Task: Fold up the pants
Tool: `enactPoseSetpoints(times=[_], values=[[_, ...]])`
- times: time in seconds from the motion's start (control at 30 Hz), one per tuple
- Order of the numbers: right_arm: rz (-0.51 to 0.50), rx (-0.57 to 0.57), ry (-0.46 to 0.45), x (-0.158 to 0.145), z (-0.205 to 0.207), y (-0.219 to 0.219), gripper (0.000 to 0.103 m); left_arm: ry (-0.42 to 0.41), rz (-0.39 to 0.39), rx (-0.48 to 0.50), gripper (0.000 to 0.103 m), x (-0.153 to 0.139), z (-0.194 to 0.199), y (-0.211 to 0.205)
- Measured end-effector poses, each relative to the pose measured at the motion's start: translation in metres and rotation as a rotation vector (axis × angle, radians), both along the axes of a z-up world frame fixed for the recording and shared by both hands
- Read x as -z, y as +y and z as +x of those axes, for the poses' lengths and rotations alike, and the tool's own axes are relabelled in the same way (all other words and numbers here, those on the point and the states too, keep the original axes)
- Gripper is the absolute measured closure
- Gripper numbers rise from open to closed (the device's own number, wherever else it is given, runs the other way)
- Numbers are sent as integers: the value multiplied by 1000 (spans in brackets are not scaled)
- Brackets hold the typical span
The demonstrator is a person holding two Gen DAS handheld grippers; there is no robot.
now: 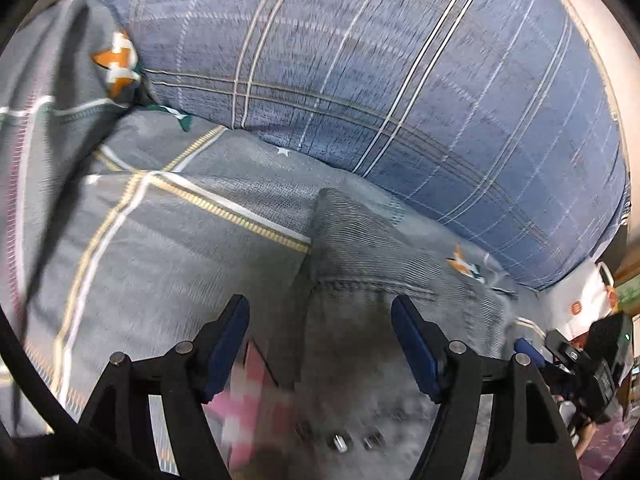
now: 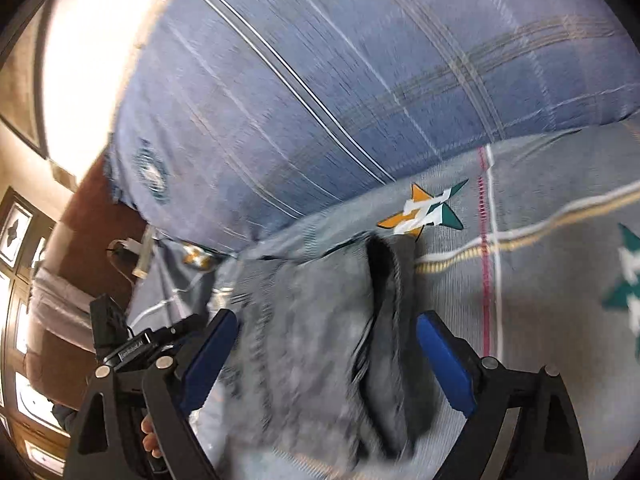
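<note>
Grey denim pants lie on a grey bedsheet with stars and stripes. In the left wrist view my left gripper is open, its blue pads on either side of the pants' stitched edge, just above the cloth. In the right wrist view the pants lie bunched with a dark fold on their right side. My right gripper is open over them, holding nothing. The other gripper shows at the left edge of that view.
A large blue plaid pillow lies just beyond the pants and also shows in the right wrist view. The grey bedsheet spreads around. A pink checked patch lies under the left gripper. Dark wooden furniture stands beside the bed.
</note>
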State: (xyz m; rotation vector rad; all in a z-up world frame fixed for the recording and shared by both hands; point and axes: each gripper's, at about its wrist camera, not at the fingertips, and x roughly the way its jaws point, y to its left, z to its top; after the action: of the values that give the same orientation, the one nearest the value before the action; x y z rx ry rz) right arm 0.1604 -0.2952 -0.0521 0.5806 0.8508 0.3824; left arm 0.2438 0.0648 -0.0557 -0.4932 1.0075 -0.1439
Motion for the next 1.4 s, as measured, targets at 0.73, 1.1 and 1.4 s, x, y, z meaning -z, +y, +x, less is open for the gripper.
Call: enactPoseSetpoints(times=[0.73,1.1,1.4], values=[[-96,-2,62,49,29,14,78,-42,89,86,62,23,15,-40],[42,91,-37,25,-13,-21,20,-100,164,54,35,-6,-38,-28],[-139,63,-38,47,-88,28,22,-143,298,57,33,23,-104,-59]])
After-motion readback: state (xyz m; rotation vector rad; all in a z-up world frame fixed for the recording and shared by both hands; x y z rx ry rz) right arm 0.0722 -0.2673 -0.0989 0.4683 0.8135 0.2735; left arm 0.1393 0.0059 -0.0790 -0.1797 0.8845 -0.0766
